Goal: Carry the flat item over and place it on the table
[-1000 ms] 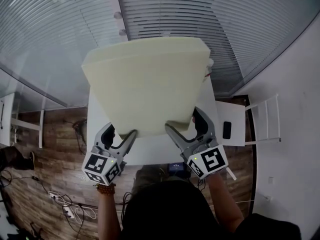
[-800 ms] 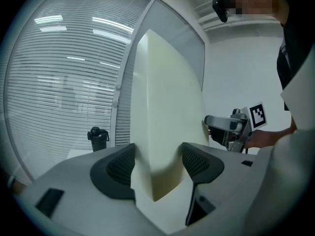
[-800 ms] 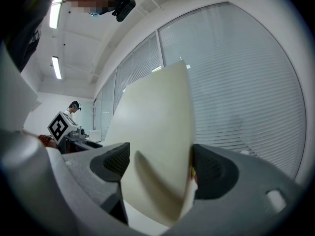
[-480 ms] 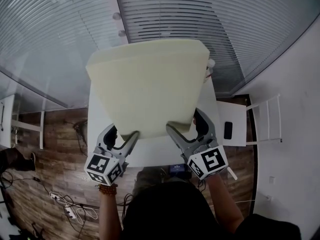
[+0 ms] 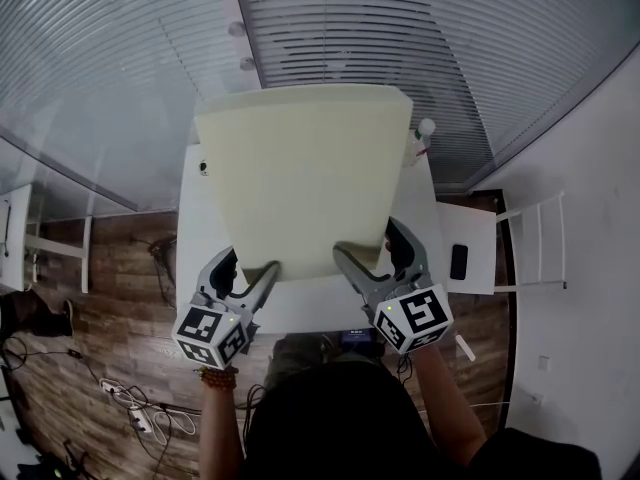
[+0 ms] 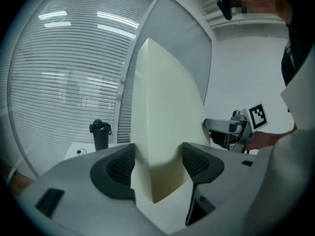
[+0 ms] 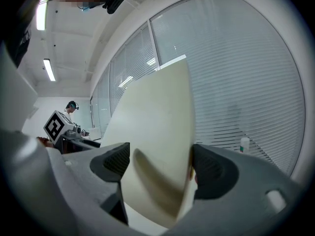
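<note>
Head view: foam slab [image 5: 305,178] hangs over the white table [image 5: 310,303], long axis running toward frame top, near edge clamped by left gripper [image 5: 248,268] and right gripper [image 5: 372,250] (both at frame bottom, equally near). Left gripper view shows what overhead flattens: slab rears steeply, with a dark bottle [image 6: 100,134] behind at lower left.

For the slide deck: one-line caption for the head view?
Left gripper and right gripper clamp the near edge of a cream foam slab above the white table.
</note>
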`<action>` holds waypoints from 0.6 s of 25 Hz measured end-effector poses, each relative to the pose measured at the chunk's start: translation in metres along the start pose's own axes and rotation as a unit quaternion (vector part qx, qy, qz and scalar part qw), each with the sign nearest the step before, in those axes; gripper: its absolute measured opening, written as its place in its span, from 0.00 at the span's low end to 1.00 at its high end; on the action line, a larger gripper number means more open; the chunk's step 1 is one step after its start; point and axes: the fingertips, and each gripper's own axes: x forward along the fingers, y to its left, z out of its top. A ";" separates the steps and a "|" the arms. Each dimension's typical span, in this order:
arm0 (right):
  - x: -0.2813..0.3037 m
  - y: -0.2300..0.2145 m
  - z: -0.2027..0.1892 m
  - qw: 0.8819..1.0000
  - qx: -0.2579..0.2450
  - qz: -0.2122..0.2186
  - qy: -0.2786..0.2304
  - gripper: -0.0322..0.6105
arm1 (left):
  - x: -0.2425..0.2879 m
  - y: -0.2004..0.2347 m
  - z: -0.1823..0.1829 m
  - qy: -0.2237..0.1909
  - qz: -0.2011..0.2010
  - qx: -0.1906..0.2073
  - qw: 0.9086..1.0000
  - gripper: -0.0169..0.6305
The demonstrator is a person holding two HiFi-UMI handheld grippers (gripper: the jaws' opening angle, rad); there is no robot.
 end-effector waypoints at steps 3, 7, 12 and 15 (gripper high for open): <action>0.001 -0.001 -0.003 1.000 0.005 -0.002 0.003 0.67 | 0.001 0.002 0.001 0.006 0.000 -0.003 1.000 0.51; 0.001 -0.005 -0.005 1.000 0.004 -0.008 0.009 0.67 | 0.005 0.000 -0.001 0.012 -0.001 -0.006 1.000 0.51; 0.004 -0.003 -0.012 1.000 0.001 -0.009 0.021 0.67 | 0.005 0.002 -0.008 0.019 0.000 -0.016 1.000 0.51; 0.006 -0.003 -0.017 0.999 0.000 -0.009 0.030 0.67 | 0.004 0.005 -0.011 0.021 0.000 -0.022 1.000 0.51</action>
